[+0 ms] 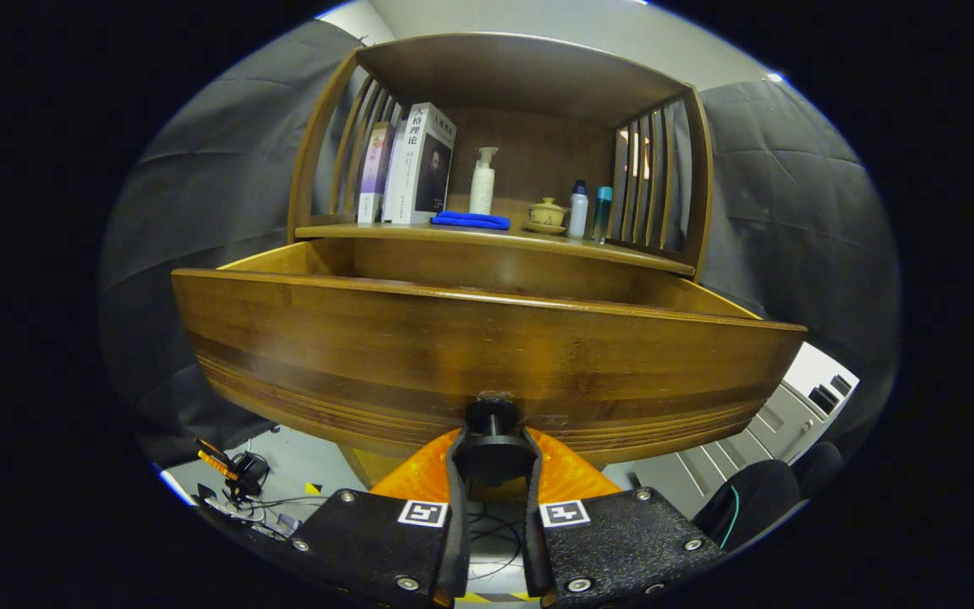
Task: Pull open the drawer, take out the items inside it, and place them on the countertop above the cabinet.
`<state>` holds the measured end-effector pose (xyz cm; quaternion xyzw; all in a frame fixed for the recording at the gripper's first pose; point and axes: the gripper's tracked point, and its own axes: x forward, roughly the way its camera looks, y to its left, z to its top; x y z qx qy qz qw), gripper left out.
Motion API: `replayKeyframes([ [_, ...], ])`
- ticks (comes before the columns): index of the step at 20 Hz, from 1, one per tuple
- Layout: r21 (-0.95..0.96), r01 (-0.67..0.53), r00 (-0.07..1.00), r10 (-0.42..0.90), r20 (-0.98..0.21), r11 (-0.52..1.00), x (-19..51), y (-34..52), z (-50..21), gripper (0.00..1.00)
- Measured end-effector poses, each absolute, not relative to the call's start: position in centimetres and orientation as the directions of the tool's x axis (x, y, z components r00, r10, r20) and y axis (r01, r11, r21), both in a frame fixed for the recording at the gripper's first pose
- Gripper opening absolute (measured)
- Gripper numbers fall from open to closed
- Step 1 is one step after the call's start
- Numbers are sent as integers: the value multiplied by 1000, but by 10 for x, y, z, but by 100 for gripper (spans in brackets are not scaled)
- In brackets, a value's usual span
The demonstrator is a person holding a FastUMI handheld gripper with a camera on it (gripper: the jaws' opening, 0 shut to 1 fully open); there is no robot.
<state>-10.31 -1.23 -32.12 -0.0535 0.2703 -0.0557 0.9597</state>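
Observation:
The wooden drawer [487, 355] of the cabinet stands pulled out toward me, its front panel wide across the view. A dark round knob [492, 423] sits low on that panel, and my gripper [493, 457] is shut on it, one finger on each side. The inside of the drawer is hidden behind its front panel. Above the drawer runs the countertop [369, 231], under a shelf hood.
On the countertop stand books [419, 165], a white pump bottle [482, 182], a folded blue cloth [470, 221], a small lidded tea bowl [547, 214] and two small bottles [588, 211]. Cables and a device [242, 482] lie on the floor at lower left. A pale unit [757, 440] stands at right.

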Motion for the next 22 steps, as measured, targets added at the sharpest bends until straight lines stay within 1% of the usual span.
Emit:
replayKeyframes([
  [6, -121, 44, 832, -103, -546, 992, -135, -1, -320, 26],
  [10, -113, 32, 834, -89, -544, 993, -137, 2, -321, 26],
  [14, -58, 19, 846, -47, -532, 998, -139, 7, -317, 42],
  [17, 38, -7, 858, 26, -512, 999, -141, 21, -302, 69],
  [20, 59, 3, 885, 25, -466, 998, -141, 21, -271, 97],
  [22, 62, 4, 906, 22, -423, 998, -139, 21, -246, 97],
])
